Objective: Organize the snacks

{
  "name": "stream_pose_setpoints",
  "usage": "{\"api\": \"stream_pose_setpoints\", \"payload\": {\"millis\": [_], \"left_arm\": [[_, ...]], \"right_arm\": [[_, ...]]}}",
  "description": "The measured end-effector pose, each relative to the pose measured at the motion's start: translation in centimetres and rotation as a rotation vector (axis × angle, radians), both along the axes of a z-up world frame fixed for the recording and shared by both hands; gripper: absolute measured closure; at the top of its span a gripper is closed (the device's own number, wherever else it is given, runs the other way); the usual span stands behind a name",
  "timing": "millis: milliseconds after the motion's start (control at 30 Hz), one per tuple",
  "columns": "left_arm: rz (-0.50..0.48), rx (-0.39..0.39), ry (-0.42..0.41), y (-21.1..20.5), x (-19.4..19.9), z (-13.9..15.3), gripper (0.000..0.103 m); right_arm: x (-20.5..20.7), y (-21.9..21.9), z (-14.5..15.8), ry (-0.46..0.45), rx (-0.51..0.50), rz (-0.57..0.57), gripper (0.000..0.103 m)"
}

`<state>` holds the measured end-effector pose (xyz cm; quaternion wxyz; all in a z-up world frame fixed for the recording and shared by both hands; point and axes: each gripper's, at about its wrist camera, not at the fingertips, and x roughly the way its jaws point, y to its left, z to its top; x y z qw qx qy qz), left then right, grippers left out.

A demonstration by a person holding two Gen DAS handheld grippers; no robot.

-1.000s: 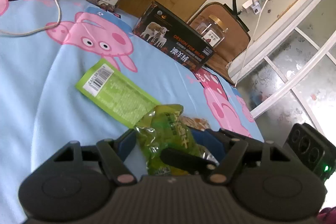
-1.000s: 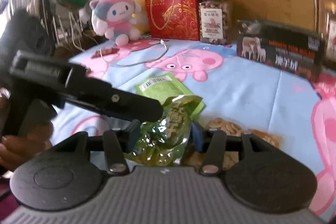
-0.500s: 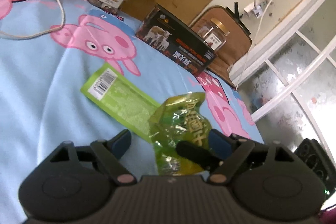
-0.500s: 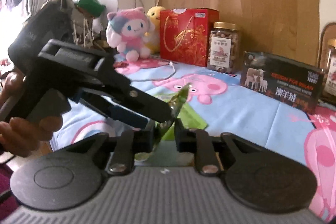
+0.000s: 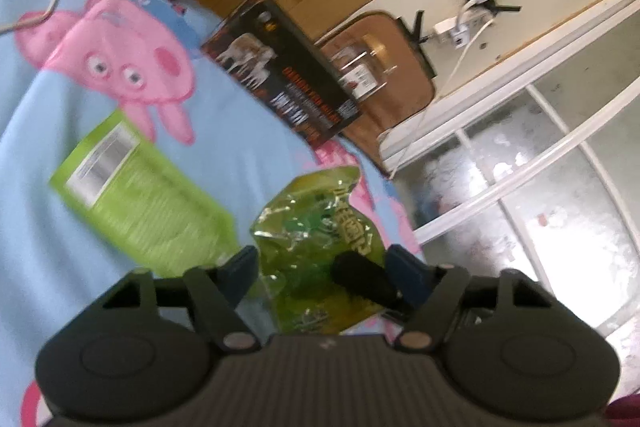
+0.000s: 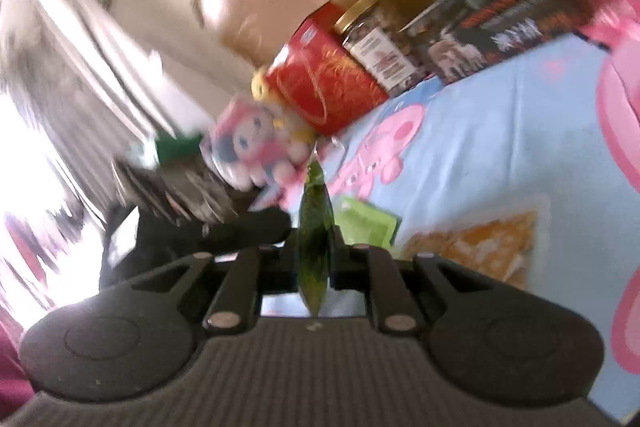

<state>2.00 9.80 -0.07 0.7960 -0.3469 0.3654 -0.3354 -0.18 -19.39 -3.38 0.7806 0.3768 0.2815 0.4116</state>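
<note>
My right gripper has its fingers clamped on the shiny green snack bag, which I see edge-on, standing upright between them. From my left gripper the same bag sits between the blue fingers; those fingers have just been narrowing but still stand apart from it on both sides, not pressing. A flat light-green packet lies on the blue cartoon-pig bedsheet, with an orange packet beside it. A dark box and a jar stand at the back.
</note>
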Motion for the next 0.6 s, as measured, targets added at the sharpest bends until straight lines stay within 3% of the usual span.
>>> {"api": "stream_pose_setpoints", "payload": {"millis": [100, 167, 200, 233, 367, 467, 600], "left_arm": [[-0.025, -0.047, -0.019, -0.2, 1.0, 0.7, 0.036], [-0.031, -0.047, -0.027, -0.8, 1.8, 1.2, 0.037], [-0.040, -0.043, -0.035, -1.3, 2.1, 1.5, 0.039], [-0.051, -0.039, -0.044, -1.7, 2.4, 1.8, 0.049], [-0.054, 0.018, -0.099, -3.2, 4.1, 3.4, 0.064], [-0.064, 0.018, -0.117, -3.7, 6.1, 4.8, 0.064], [-0.048, 0.036, -0.175, -4.8, 10.0, 7.0, 0.062]], "right_arm": [[0.9, -2.1, -0.6, 0.087, 0.194, 0.012, 0.088], [1.3, -3.0, -0.7, 0.113, 0.262, 0.004, 0.088], [1.5, -3.2, -0.7, 0.121, 0.278, 0.005, 0.088], [1.6, -3.3, -0.7, 0.123, 0.281, 0.005, 0.088], [2.2, -3.7, 0.5, 0.094, 0.200, -0.051, 0.087], [3.5, -4.3, 2.3, 0.043, 0.148, -0.081, 0.087], [5.8, -4.2, 6.1, -0.108, -0.034, -0.164, 0.084]]}}
